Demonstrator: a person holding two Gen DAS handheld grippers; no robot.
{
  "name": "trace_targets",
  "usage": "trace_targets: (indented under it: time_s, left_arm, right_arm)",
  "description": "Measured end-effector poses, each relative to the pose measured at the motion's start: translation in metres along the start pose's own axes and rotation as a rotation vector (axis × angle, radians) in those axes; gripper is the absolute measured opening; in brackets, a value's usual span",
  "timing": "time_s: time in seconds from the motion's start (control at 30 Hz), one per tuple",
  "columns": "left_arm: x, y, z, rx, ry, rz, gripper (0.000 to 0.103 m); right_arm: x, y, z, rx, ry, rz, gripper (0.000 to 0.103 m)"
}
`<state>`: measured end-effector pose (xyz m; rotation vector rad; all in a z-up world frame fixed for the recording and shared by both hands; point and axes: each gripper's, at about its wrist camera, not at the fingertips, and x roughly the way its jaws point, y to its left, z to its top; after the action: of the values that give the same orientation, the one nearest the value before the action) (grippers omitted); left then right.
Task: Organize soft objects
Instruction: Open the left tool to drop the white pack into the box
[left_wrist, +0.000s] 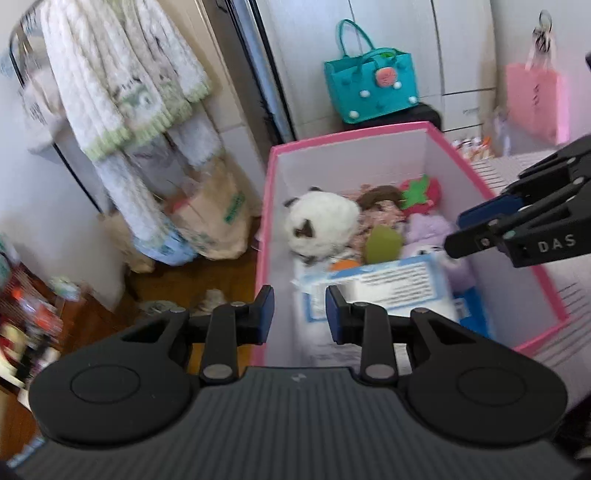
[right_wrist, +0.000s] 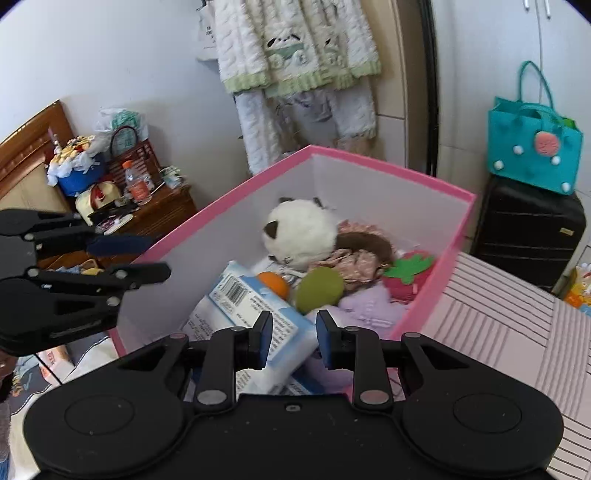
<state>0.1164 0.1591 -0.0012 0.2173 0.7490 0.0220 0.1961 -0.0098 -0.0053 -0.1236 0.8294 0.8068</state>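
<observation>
A pink-rimmed white box (left_wrist: 354, 133) (right_wrist: 388, 166) holds a white panda plush (left_wrist: 321, 225) (right_wrist: 301, 232), a red strawberry plush (left_wrist: 421, 194) (right_wrist: 408, 275), a green ball (left_wrist: 382, 243) (right_wrist: 319, 290), a purple plush (left_wrist: 428, 232) (right_wrist: 369, 306), a doll in a floral dress (right_wrist: 354, 254) and a blue-white wipes pack (left_wrist: 388, 291) (right_wrist: 251, 306). My left gripper (left_wrist: 300, 314) (right_wrist: 159, 256) hovers at the box's near left edge, slightly open, holding nothing. Over the near end of the box, above the pack, my right gripper (right_wrist: 294, 338) (left_wrist: 456, 236) has its jaws drawn in, with nothing between them.
A teal bag (left_wrist: 369, 88) (right_wrist: 532, 147) sits on a black suitcase (right_wrist: 528, 236) behind the box. Clothes (left_wrist: 122, 92) hang at the left, a pink bag (left_wrist: 535, 99) at the right. A cluttered wooden nightstand (right_wrist: 147, 206) and striped pink bedding (right_wrist: 498, 332) flank the box.
</observation>
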Motion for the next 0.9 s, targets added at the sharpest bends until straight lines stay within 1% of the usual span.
trace_targets:
  time_s: [0.07, 0.17, 0.2, 0.33, 0.53, 0.6, 0.7, 0.83, 0.9]
  left_arm:
    - [-0.001, 0.004, 0.000, -0.030, 0.009, -0.029, 0.030]
    - [-0.003, 0.003, 0.000, -0.034, -0.001, -0.032, 0.031]
    - [-0.004, 0.002, 0.001, -0.031, -0.010, -0.030, 0.031]
    - [-0.010, -0.005, 0.000, 0.001, -0.043, 0.017, 0.040]
    - [-0.023, -0.012, 0.000, -0.015, -0.034, -0.059, 0.041]
    - [-0.030, -0.017, 0.000, -0.006, -0.043, -0.072, 0.042]
    - [-0.042, -0.024, -0.001, 0.000, -0.068, -0.074, 0.048]
    - [-0.054, -0.031, -0.003, -0.003, -0.075, -0.100, 0.051]
    - [-0.061, -0.036, -0.004, 0.002, -0.080, -0.109, 0.052]
  right_arm:
    - [-0.006, -0.003, -0.001, 0.001, -0.009, -0.011, 0.032]
    - [-0.013, -0.004, -0.001, -0.010, -0.012, -0.014, 0.035]
    - [-0.016, -0.003, -0.002, -0.020, -0.016, -0.022, 0.035]
    - [-0.026, 0.001, -0.003, -0.035, -0.036, -0.020, 0.037]
    - [-0.045, 0.007, -0.008, -0.064, -0.066, -0.036, 0.044]
    - [-0.054, 0.010, -0.010, -0.078, -0.078, -0.042, 0.046]
    - [-0.070, 0.017, -0.014, -0.099, -0.099, -0.045, 0.048]
    - [-0.092, 0.023, -0.020, -0.117, -0.133, -0.057, 0.051]
    - [-0.104, 0.026, -0.024, -0.122, -0.149, -0.058, 0.054]
